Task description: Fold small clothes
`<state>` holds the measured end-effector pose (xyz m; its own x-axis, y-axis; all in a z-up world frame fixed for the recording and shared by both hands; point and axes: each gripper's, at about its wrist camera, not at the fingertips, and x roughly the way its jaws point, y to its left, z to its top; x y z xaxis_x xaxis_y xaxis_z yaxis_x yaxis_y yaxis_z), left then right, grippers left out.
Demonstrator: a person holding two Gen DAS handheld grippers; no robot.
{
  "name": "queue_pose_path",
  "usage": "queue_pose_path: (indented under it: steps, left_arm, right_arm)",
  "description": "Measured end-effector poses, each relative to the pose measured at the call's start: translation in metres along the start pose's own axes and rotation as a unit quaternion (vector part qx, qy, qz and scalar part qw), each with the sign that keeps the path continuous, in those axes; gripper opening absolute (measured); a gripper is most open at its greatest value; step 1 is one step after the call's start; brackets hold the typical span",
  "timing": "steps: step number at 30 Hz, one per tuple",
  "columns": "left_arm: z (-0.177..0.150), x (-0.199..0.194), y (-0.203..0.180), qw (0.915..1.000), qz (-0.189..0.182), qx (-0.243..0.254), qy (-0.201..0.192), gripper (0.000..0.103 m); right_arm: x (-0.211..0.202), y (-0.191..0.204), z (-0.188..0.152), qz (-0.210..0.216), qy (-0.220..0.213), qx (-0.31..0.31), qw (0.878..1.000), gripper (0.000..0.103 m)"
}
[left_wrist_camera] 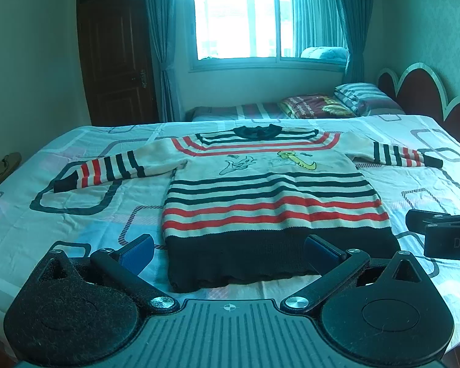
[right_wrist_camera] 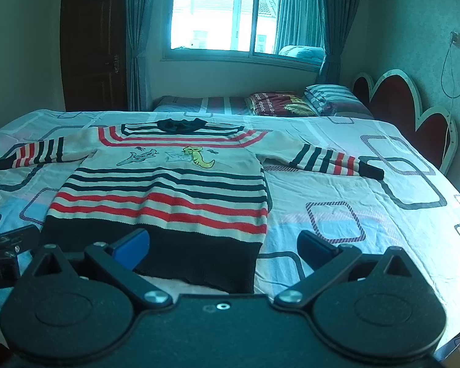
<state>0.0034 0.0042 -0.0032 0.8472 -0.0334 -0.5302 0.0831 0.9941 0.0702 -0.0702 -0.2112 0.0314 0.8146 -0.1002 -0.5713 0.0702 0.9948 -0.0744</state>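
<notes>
The right gripper (left_wrist_camera: 444, 233) shows the letters "DA", the left gripper (right_wrist_camera: 3, 254) "t.AI". The sweater (left_wrist_camera: 273, 196) lies flat on the bed (left_wrist_camera: 76, 220), its dark hem just ahead of both pairs of fingers, which stand wide apart and hold nothing.

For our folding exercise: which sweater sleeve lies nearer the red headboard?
The sleeve stretched out toward the right, its dark cuff pointing at the headboard; the other sleeve lies on the door side.
</notes>
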Motion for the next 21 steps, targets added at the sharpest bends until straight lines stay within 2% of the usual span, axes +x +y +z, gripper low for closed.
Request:
queue_pose_path:
  steps: [21]
  left_arm:
    - [0.0022, -0.0018, 0.0015, 1.0, 0.0, 0.001, -0.004, 0.103]
  right_arm:
    - [-0.0002, 0.0005, 0.0001, 0.001, -0.001, 0.0, 1.0, 0.102]
